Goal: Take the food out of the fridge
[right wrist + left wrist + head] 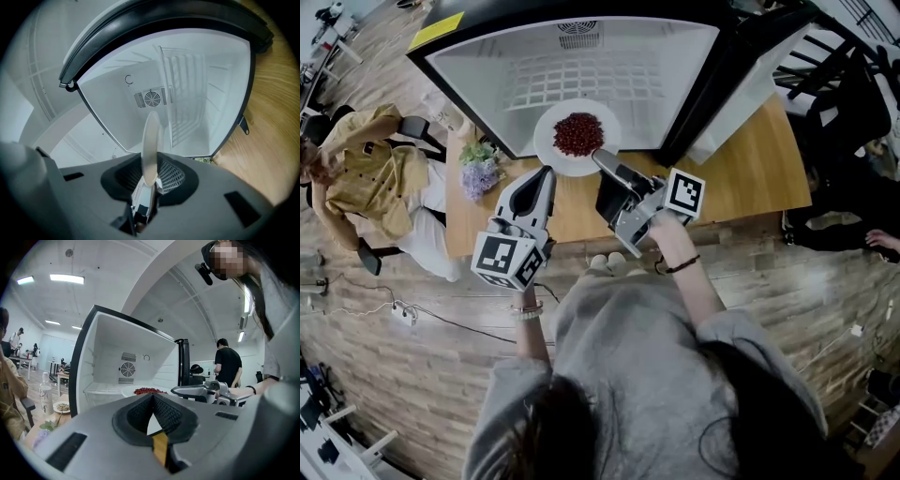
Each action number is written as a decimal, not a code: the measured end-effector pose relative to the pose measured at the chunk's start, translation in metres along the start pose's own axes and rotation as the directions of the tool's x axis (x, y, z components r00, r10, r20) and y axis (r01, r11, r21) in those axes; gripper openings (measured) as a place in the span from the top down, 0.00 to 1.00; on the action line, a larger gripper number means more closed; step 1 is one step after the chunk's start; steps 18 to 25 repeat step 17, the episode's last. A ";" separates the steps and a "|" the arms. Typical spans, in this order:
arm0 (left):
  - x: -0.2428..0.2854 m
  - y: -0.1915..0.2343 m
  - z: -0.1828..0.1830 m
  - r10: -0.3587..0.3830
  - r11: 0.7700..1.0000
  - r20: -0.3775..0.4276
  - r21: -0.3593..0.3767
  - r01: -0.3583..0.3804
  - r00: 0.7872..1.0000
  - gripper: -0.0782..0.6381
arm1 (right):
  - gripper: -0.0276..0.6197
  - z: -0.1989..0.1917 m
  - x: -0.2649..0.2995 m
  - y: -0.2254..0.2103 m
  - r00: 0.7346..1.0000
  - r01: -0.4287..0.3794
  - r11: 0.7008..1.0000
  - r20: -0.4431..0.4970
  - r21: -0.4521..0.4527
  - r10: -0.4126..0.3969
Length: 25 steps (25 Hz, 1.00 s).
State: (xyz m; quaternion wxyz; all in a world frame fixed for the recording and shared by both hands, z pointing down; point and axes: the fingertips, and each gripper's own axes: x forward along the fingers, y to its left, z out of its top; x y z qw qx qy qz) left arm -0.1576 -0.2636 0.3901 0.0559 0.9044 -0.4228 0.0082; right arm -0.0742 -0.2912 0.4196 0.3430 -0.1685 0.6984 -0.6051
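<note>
A white plate (551,150) heaped with red food (578,133) sits at the front lip of the open mini fridge (487,66), half out over the wooden table (750,169). My right gripper (602,159) is shut on the plate's near rim. In the right gripper view the plate (151,140) shows edge-on, pinched between the pads. My left gripper (547,174) hangs just left of the plate, shut and holding nothing. The left gripper view shows the red food (149,391) and the right gripper (176,391) ahead of the closed tips (153,397).
The fridge door (741,84) stands open at the right. A bunch of purple flowers (480,173) lies on the table's left end. A seated person (375,178) is left of the table. A bowl (61,406) and a bottle (45,397) stand at far left.
</note>
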 end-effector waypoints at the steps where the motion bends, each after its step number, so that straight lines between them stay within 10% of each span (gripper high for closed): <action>1: 0.000 -0.001 0.000 -0.002 1.000 0.000 0.001 0.002 1.000 0.88 | 0.83 0.000 0.000 0.000 1.000 0.001 1.000 0.001 -0.001 -0.001; 25: -0.003 -0.003 0.005 -0.007 1.000 0.008 0.011 0.007 1.000 0.88 | 0.83 -0.001 -0.001 0.005 1.000 0.002 1.000 0.012 0.000 -0.002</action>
